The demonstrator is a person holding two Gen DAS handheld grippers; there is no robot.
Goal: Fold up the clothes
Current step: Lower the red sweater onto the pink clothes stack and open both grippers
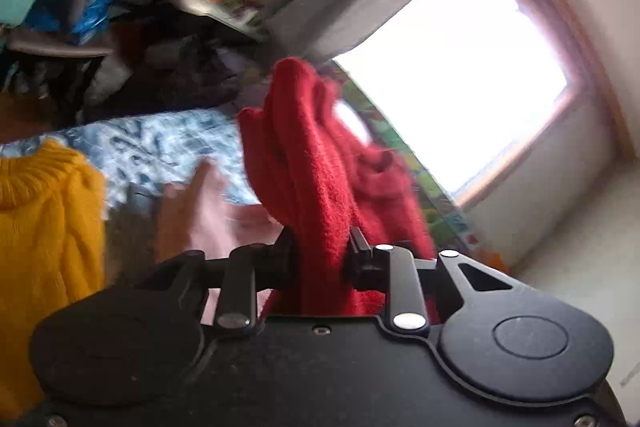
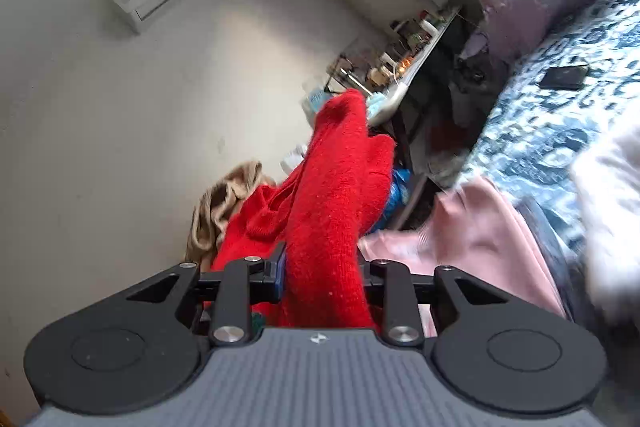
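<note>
Red knit sweater (image 1: pixel 304 163) fills both clamped claws (image 1: pixel 320 251) (image 2: pixel 322 267); only the left view shows the yellow sweater (image 1: pixel 44 223).

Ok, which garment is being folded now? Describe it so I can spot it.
On the blue-and-white patterned bedspread lie several clothes. Above them hangs a red fuzzy knit sweater, clamped in both the left gripper and right gripper. Its neighbours are yellow and pink.
</note>
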